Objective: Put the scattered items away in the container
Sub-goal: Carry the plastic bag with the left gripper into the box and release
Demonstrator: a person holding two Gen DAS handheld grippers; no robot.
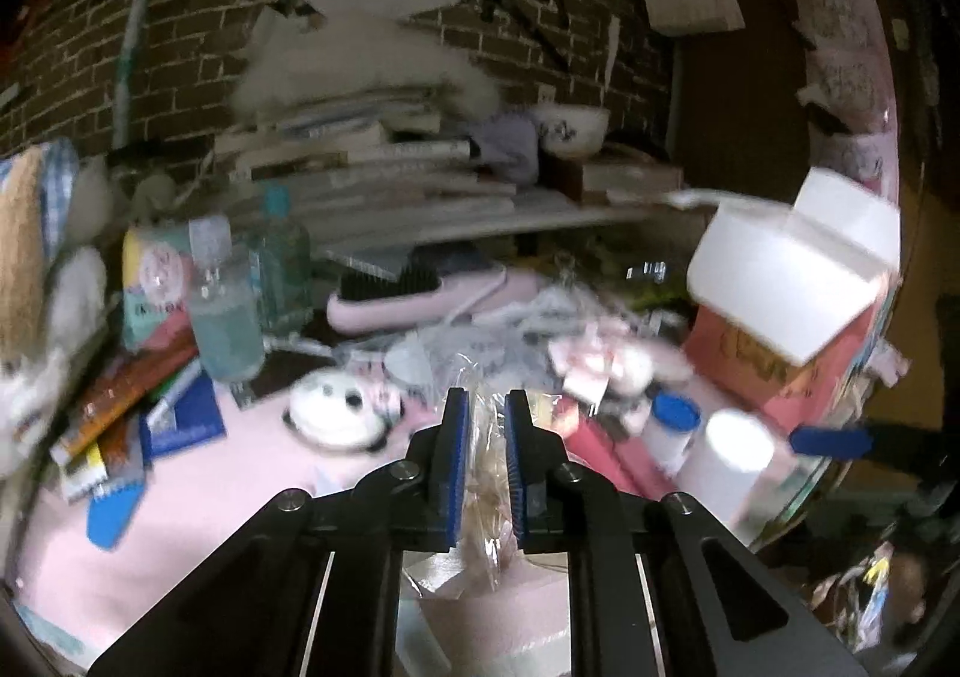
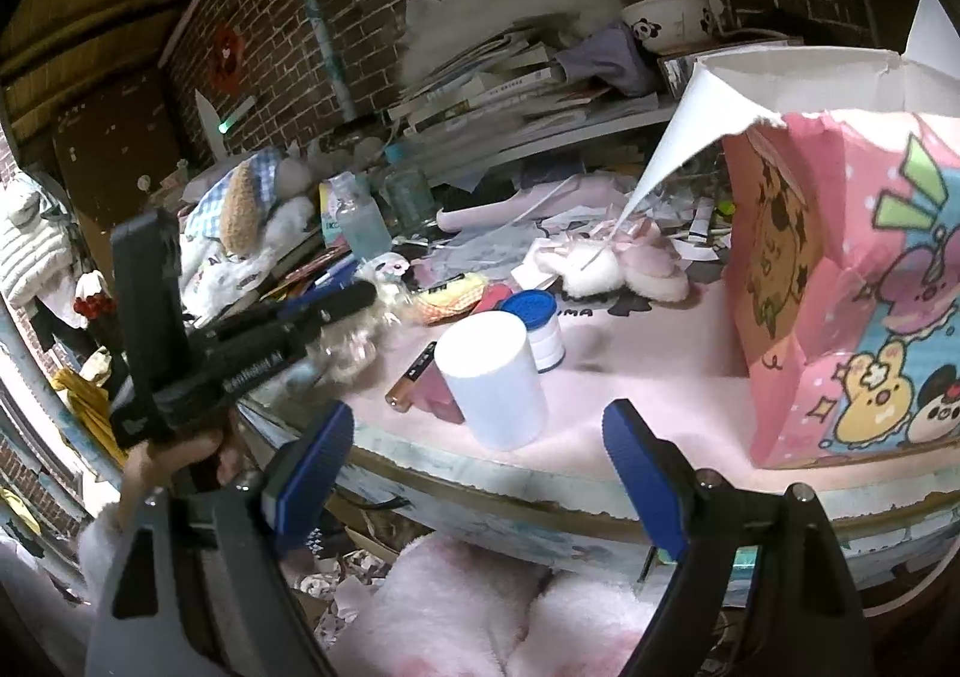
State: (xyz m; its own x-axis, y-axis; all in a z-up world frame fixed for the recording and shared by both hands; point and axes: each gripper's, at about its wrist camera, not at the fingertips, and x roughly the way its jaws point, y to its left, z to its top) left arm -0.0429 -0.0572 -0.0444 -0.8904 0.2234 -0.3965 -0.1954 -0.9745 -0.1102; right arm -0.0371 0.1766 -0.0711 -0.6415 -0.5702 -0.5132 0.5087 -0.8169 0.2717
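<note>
I am gripping a crinkly clear packet (image 1: 483, 473) in my left tool (image 1: 485, 407), the pink bag (image 2: 840, 281) standing rightward at the desk's (image 2: 630, 389) right edge, nearer my wide-open, empty right tool (image 2: 480, 437).

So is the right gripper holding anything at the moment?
No, the right gripper is wide open with nothing between its blue pads, short of the white cylinder.
</note>
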